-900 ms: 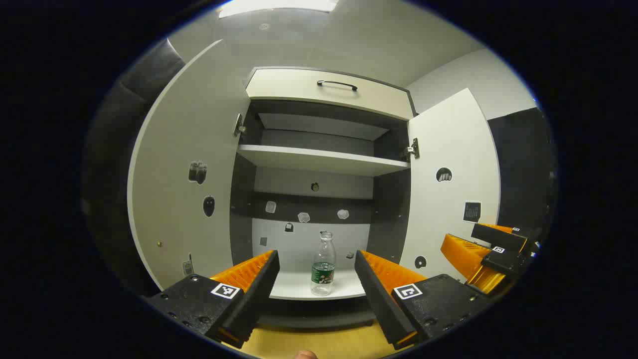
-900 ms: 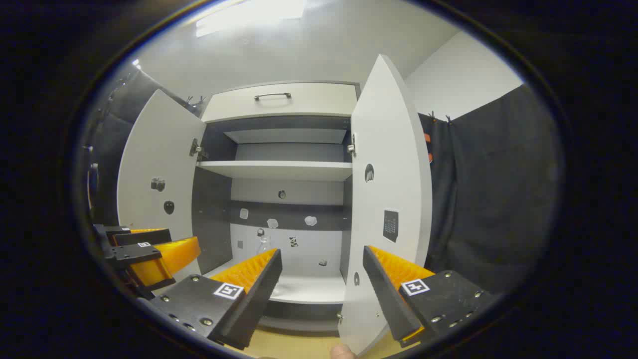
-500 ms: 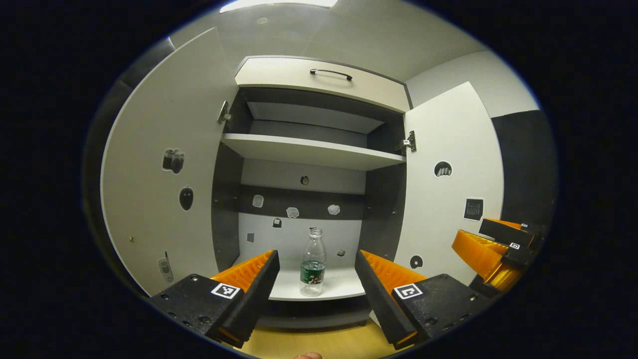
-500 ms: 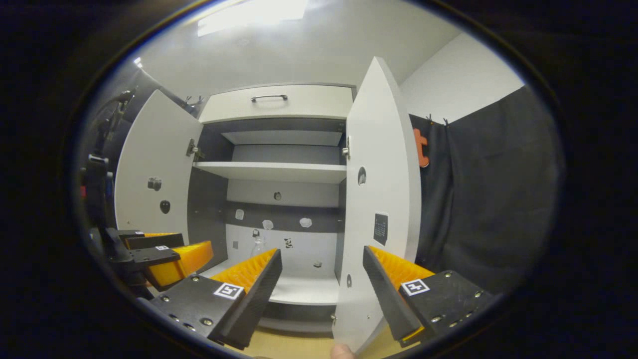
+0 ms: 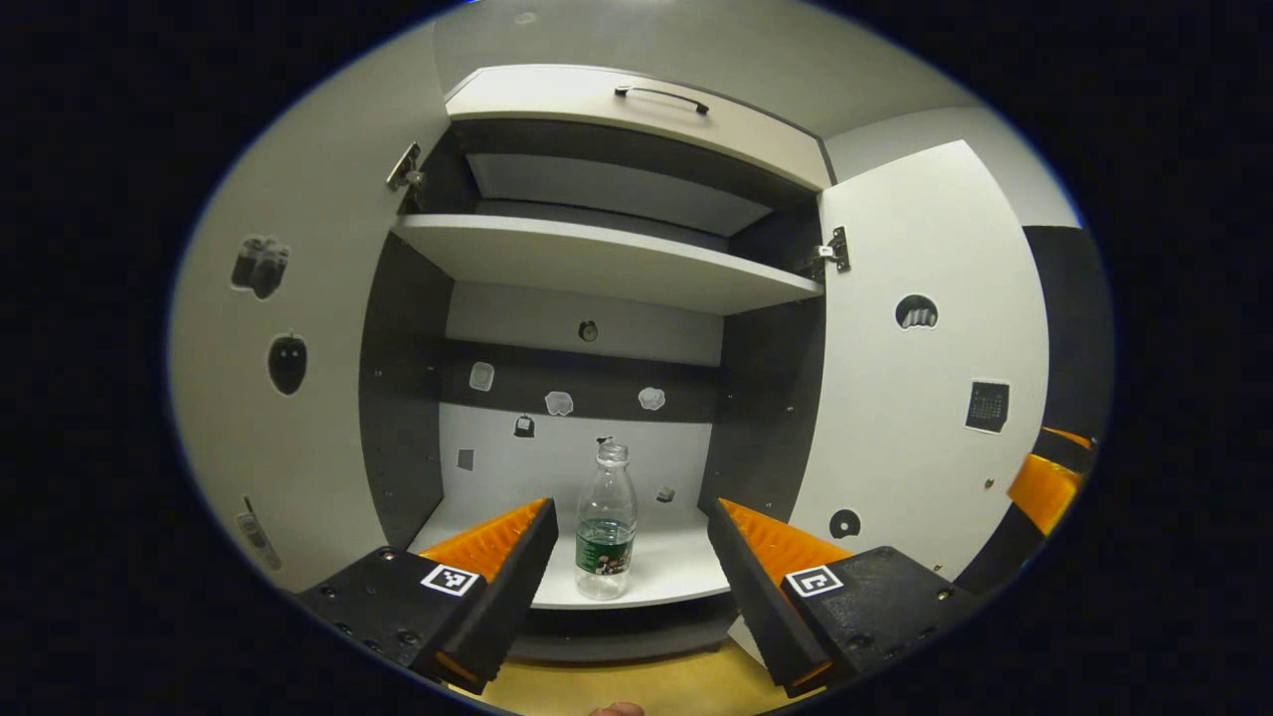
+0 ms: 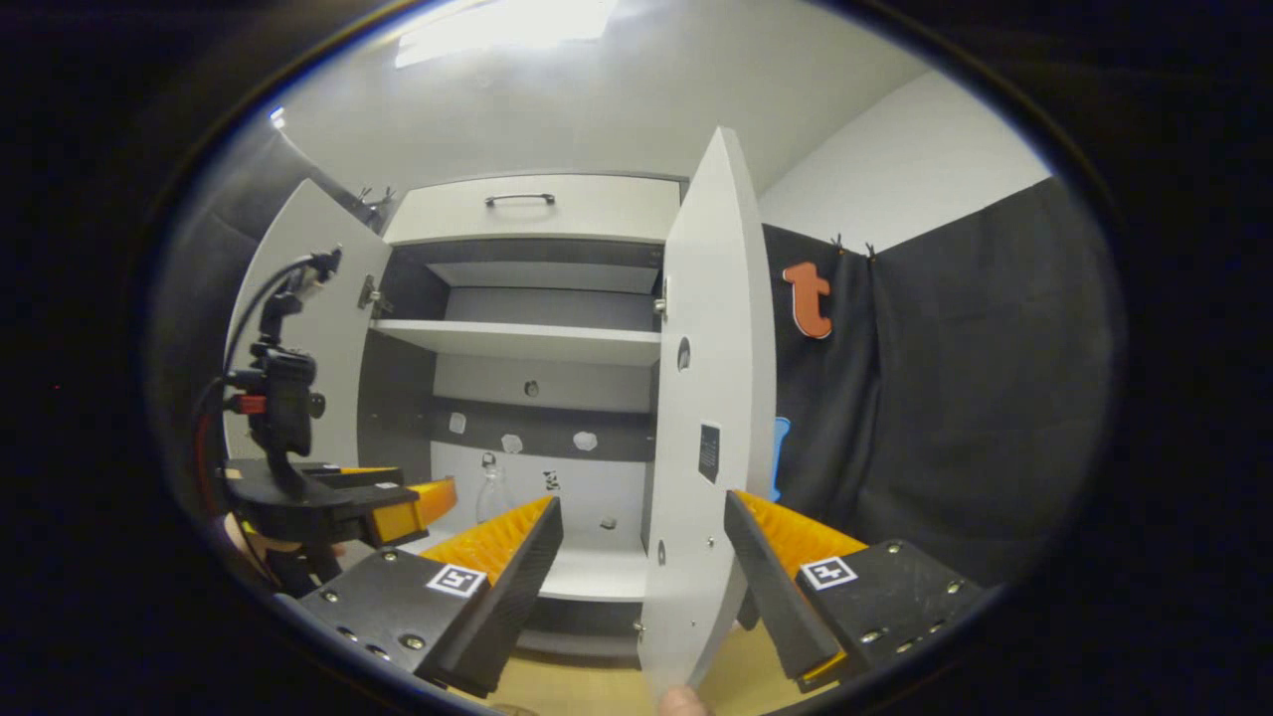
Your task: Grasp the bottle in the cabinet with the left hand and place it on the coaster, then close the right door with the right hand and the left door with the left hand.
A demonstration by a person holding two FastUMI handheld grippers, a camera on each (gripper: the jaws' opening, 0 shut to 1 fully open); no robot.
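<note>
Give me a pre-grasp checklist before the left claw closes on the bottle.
1. Left claw open: ok, the gap is wider than the bottle.
2. Bottle upright on the lower shelf: ok.
3. Bottle lined up between the fingers: ok, though nearer the left one.
4. Fingers level with the bottle body: not ok, the bottle stands farther in.
5. Left door and right door swung clear of the way in: ok.
6. Coaster ready: cannot tell.
</note>
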